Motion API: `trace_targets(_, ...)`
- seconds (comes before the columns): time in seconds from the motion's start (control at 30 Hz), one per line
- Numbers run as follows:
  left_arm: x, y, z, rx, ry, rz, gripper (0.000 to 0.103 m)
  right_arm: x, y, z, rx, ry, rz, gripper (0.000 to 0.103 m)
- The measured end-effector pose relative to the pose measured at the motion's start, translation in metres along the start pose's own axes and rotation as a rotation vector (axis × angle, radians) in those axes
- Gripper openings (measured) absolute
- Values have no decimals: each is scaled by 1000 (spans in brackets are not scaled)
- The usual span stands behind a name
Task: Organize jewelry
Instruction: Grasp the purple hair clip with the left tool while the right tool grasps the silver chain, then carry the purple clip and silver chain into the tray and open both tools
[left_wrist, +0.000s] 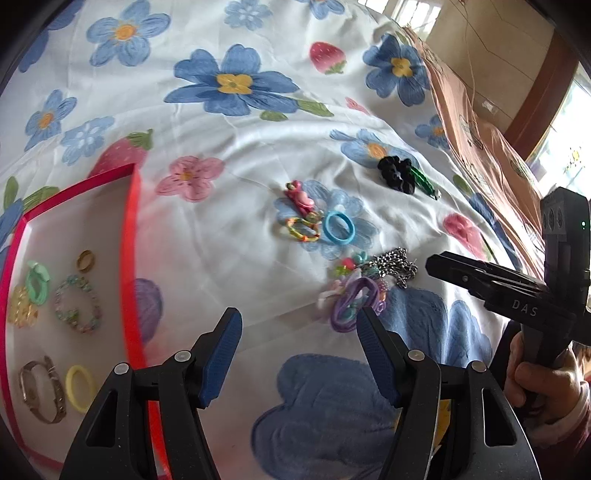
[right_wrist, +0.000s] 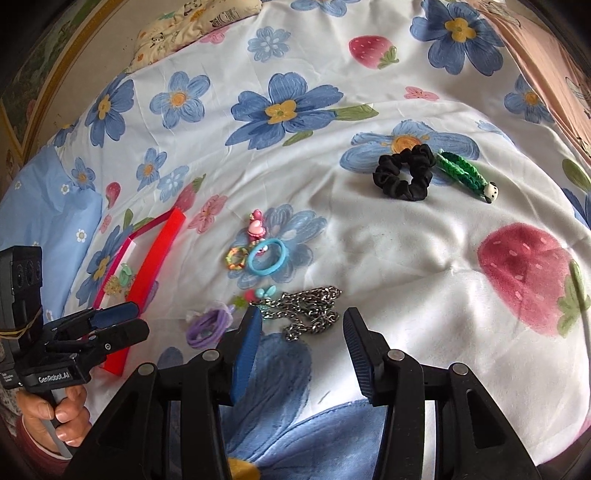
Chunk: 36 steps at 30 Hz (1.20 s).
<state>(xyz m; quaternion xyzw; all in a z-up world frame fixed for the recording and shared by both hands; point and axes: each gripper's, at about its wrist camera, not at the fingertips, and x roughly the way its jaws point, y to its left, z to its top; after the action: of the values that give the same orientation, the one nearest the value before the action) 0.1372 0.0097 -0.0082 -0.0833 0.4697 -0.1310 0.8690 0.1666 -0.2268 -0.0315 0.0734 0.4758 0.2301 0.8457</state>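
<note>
The silver chain (right_wrist: 308, 308) lies just above the right gripper (right_wrist: 303, 354), its empty jaws spread, nearer than the equally spread left gripper (left_wrist: 299, 354).

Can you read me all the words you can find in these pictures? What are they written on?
"DAS": white letters on the side of the right hand-held gripper.
"GenRobot.AI": white letters on the body of the left hand-held gripper.
Small lines beside "GenRobot.AI": too tiny to read.
Print on the panda pillow: too blurred.
</note>
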Motion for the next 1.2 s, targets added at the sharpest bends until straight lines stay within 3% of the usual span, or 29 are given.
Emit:
trace_targets(0.3,48,-19,11,65,65,15,60,24,-4,3,-39,57,-53,48)
trace_targets(0.4,58,-24,9,84,82,9,48,34,2,2,-81,83,-76,50)
trace_targets(0.57,62,-24,11,89,83,-38,14,46,15,-2,-171,80,-142,46)
trace_targets(0.63,61,-22,10,85,82,-42,12,47,18,-3,-193,70,-163,33)
trace_targets(0.67,60,-21,10,83,79,-43,12,47,19,-4,-201,65,-172,19)
trace_targets(0.7,58,-20,9,80,77,-44,11,46,19,-4,-201,61,-170,13)
trace_targets(0.93,29,-8,5,46,25,-45,11,30,14,2,-113,15,-59,12)
trace_targets(1.2,-11,16,-3,-8,-41,-28,10,3,37,21,-95,-67,32,11)
